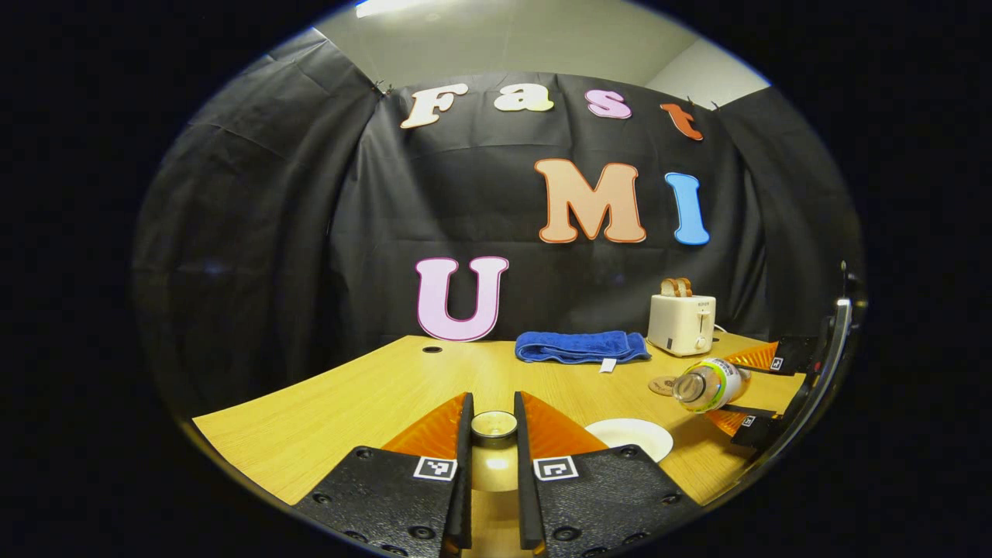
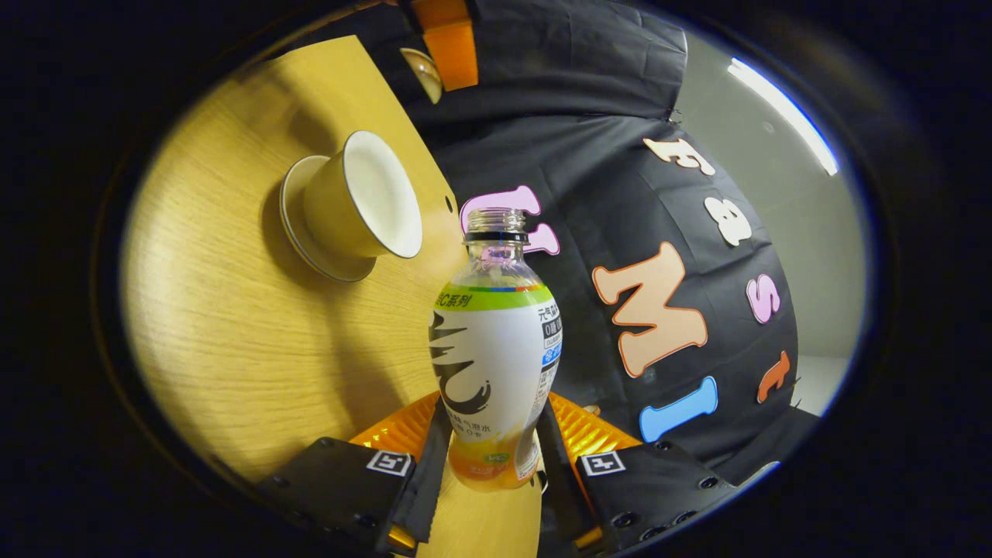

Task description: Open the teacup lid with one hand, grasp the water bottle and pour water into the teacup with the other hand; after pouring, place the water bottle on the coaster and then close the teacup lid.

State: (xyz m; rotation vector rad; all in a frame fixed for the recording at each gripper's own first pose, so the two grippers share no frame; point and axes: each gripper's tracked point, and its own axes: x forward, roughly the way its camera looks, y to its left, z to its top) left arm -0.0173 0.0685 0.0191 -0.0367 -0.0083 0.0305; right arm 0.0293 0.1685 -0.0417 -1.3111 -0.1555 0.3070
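Booth: black cloth hangs behind my wooden table [image 1: 341, 403], with pale ceiling above it.
Landmark: I take the teacup [image 2: 363, 203] as my reference; in the right gripper view it stands uncovered on its saucer [image 2: 298, 232], white inside.
Saucer rim: in the left gripper view I see a white round edge [image 1: 632, 435] just right of my left gripper's fingers; I cannot tell there whether it is cup or saucer.
Left gripper [image 1: 493, 434]: its fingers are drawn close and pinch the teacup lid [image 1: 494, 428] by the knob, lifted off and held to the left of the teacup.
Right gripper [image 2: 488, 457]: both fingers press the lower body of the water bottle [image 2: 496, 349], one on each side.
Bottle pose: uncapped; in the left gripper view the water bottle [image 1: 709, 385] lies tilted nearly flat, its open neck turned toward the teacup and above and to the right of it.
Bottle versus cup: from the right gripper view the neck sits beside the teacup's rim, apart from it; I see no water leaving it.
Coaster [image 1: 663, 385]: brown, round, flat on the table beyond the teacup, just left of the bottle's mouth.
Blue towel [image 1: 581, 346]: folded, farther back from the teacup, near the cloth.
Toaster [image 1: 682, 322]: cream, right of the towel, with bread slices standing in its slots.
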